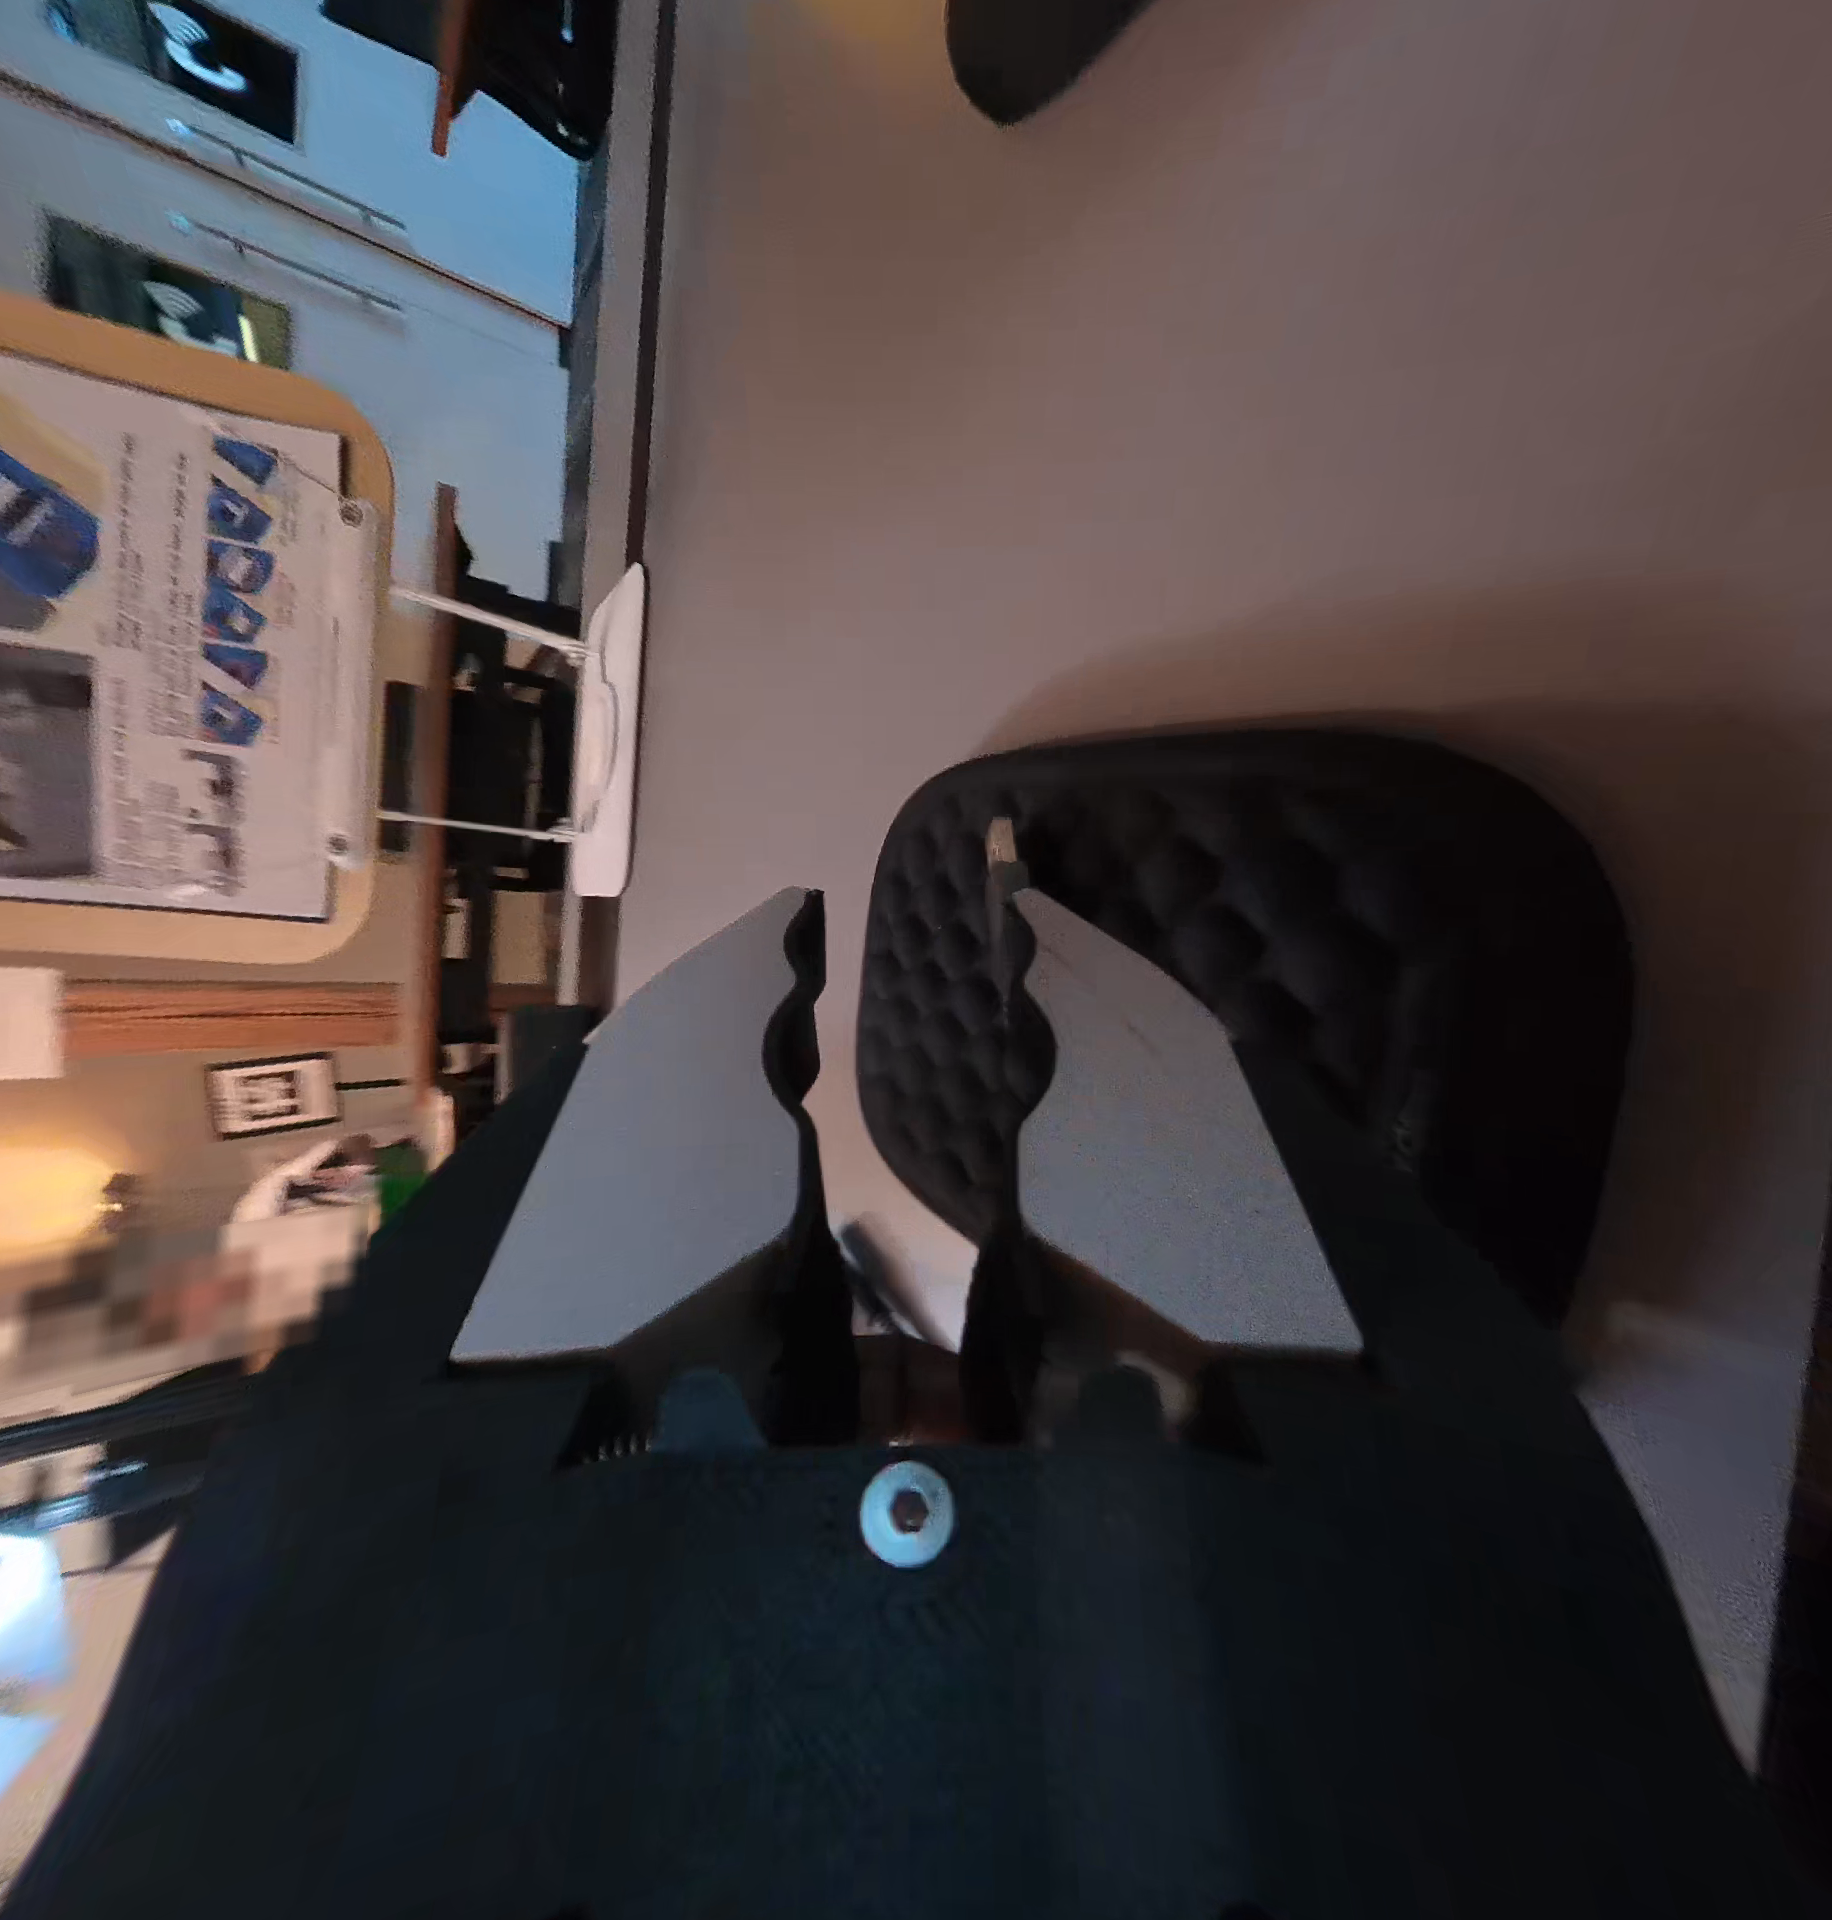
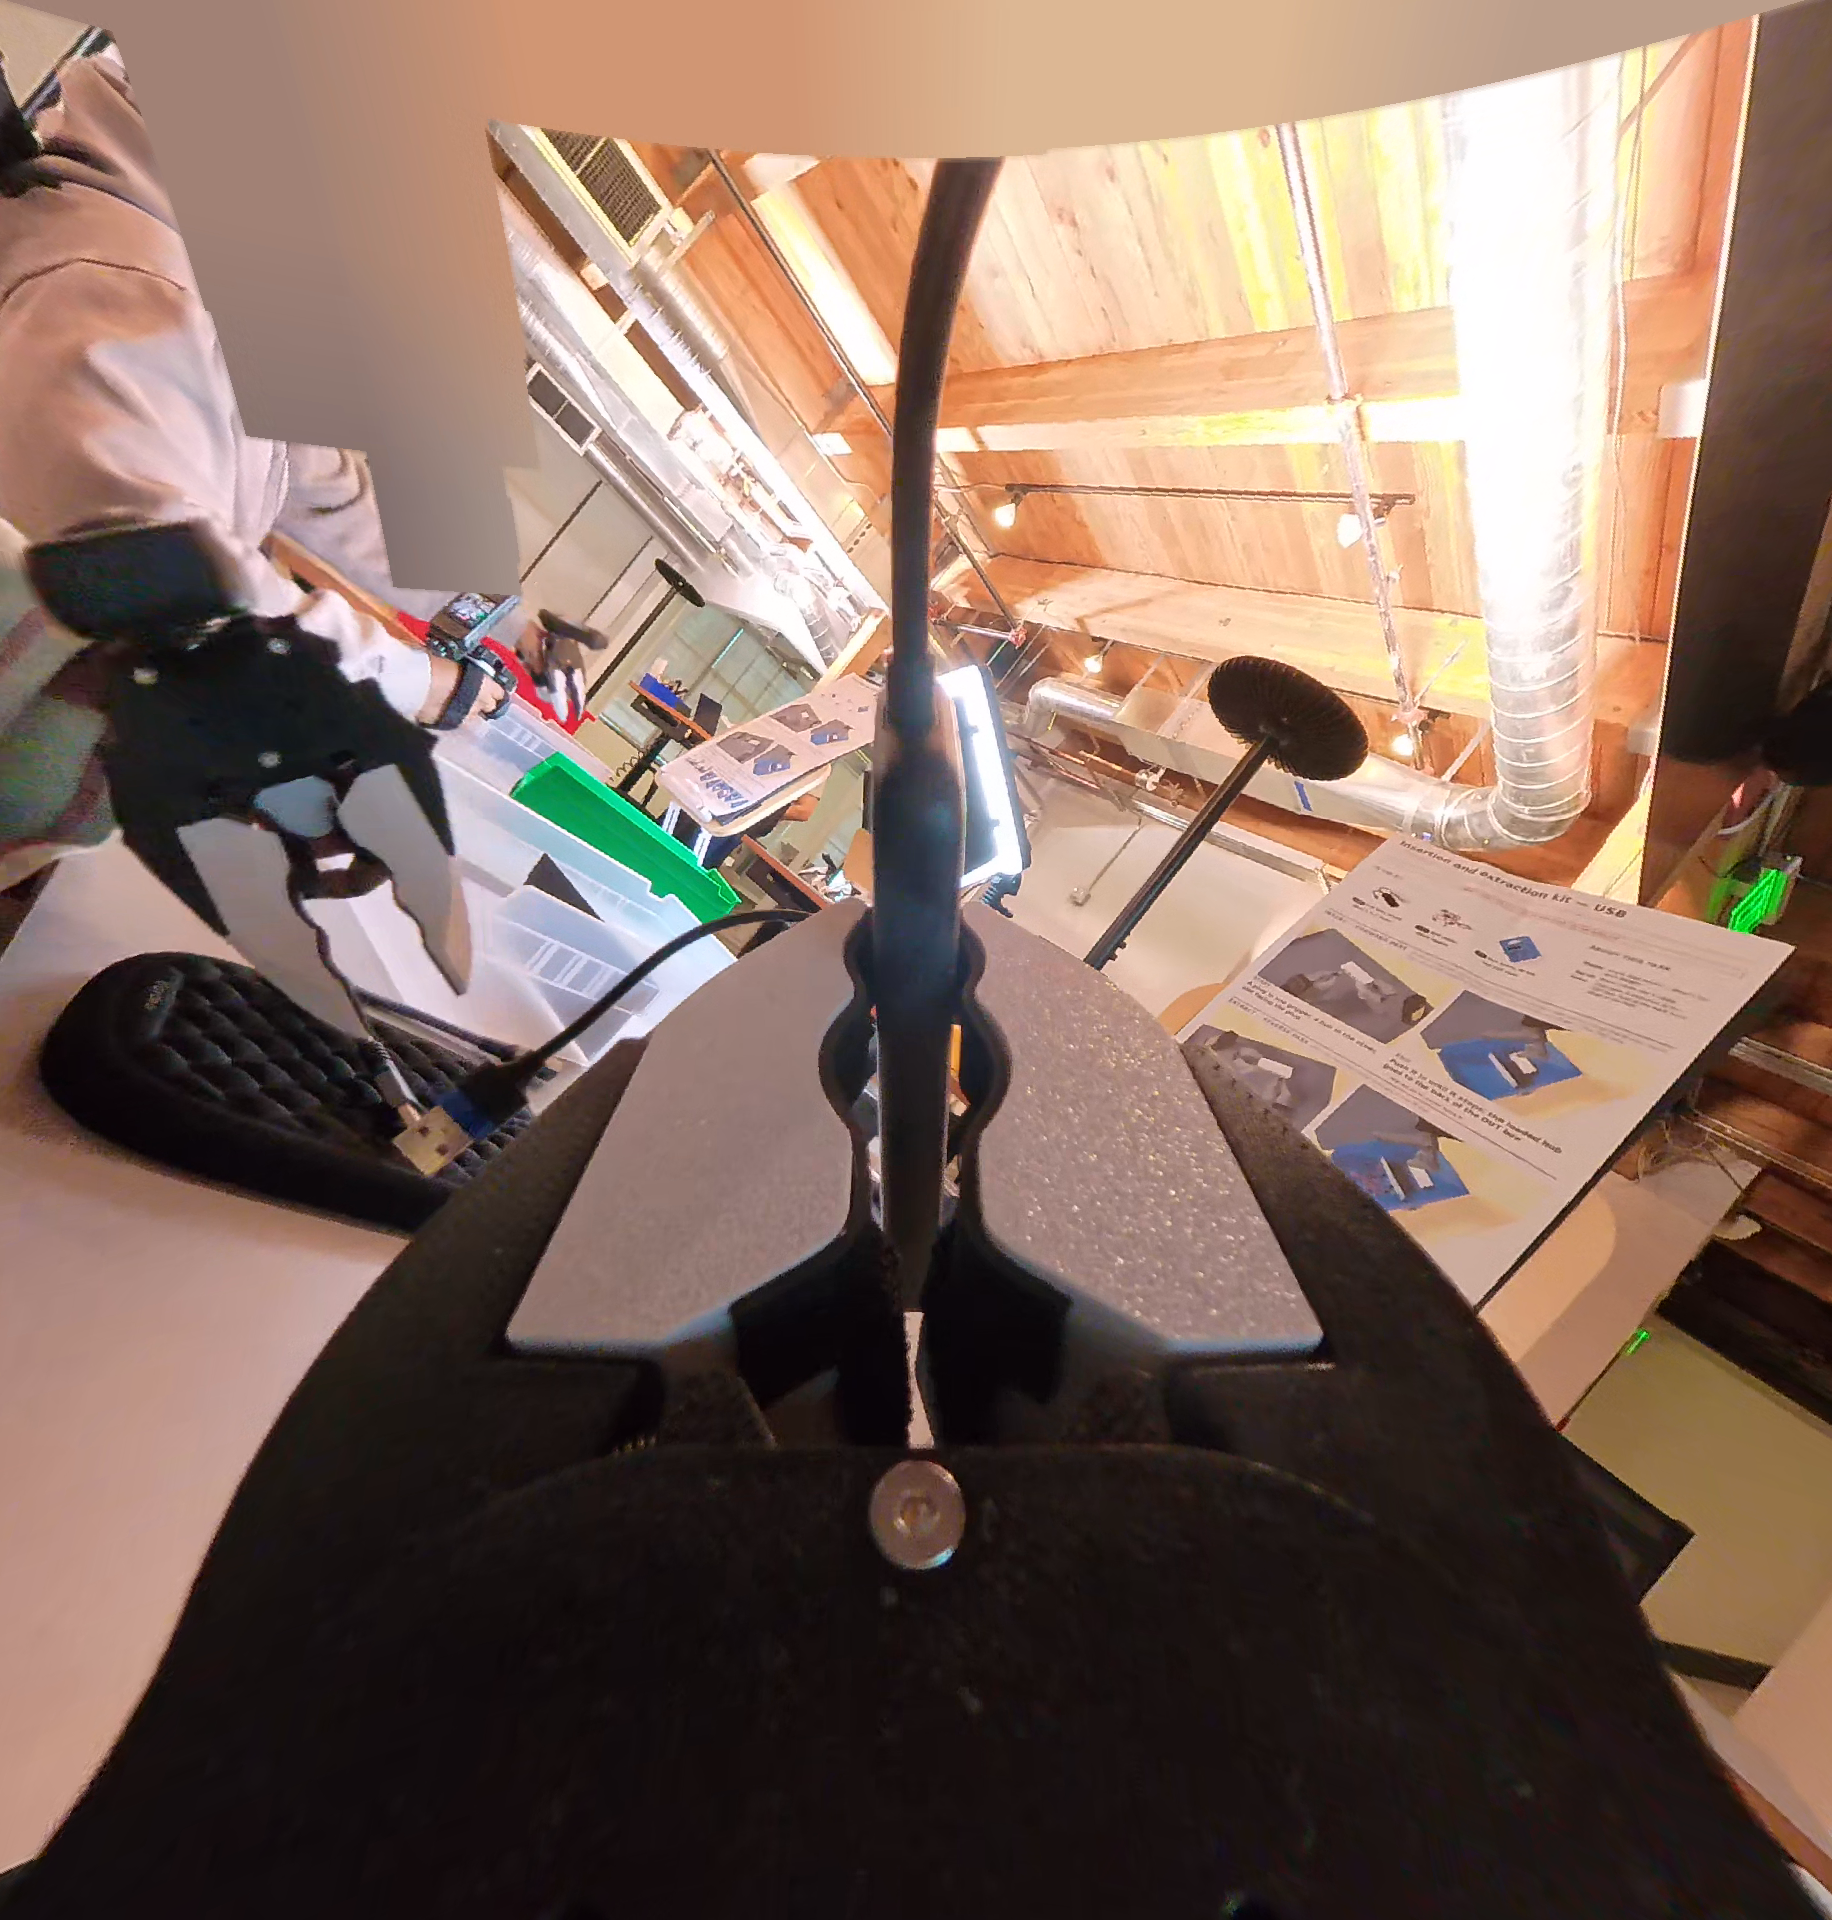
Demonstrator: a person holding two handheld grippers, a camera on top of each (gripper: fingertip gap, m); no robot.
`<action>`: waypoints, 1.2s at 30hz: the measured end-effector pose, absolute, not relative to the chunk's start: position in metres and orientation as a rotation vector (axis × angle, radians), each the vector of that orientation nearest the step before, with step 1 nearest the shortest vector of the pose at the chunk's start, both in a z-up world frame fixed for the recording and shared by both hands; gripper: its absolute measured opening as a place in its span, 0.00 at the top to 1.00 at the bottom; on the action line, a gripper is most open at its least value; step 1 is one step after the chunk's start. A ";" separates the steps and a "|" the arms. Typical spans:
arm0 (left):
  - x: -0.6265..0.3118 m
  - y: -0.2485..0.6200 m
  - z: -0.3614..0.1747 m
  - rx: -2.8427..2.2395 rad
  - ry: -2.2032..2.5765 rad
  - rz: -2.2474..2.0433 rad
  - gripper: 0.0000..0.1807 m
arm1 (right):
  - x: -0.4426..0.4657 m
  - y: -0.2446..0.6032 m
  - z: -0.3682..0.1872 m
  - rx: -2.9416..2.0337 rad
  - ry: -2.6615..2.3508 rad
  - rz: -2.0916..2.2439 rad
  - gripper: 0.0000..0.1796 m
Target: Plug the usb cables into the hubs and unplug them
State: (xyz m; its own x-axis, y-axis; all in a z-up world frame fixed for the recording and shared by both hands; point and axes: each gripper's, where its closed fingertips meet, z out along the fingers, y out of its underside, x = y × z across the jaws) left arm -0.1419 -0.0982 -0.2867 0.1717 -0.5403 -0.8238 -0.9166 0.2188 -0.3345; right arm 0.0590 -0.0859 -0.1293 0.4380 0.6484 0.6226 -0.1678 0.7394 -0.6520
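Observation:
My right gripper (image 2: 917,935) is tilted up and shut on a black USB cable (image 2: 917,540), which runs up out of the jaws. My left gripper (image 1: 917,899) hovers over a black padded mat (image 1: 1307,987), jaws apart. A silver USB plug (image 1: 1000,842) lies against its right finger. In the right wrist view the left gripper (image 2: 398,1003) is above the mat (image 2: 216,1060). A thin cable runs from it down to the silver plug (image 2: 429,1138). A blue hub (image 2: 476,1101) sits beside that plug with another black cable plugged in.
An instruction sheet (image 2: 1463,1039) leans at the table's right. A green bin (image 2: 621,831) and clear bins (image 2: 538,935) stand behind the mat. A second instruction board (image 1: 164,665) on a white stand base (image 1: 611,727) sits at the table edge. A person's sleeve (image 2: 112,364) is far left.

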 end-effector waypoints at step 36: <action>-0.150 -0.101 -0.212 -2.128 0.830 -1.219 0.95 | 0.100 -0.083 -0.119 -0.535 -0.862 0.538 0.94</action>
State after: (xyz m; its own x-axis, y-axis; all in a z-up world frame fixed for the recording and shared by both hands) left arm -0.1497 -0.1012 -0.2121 0.3992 -0.7351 0.5480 -0.2407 -0.6607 -0.7110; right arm 0.1004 -0.0826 -0.1186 0.5380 0.6337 0.5558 -0.2213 0.7425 -0.6323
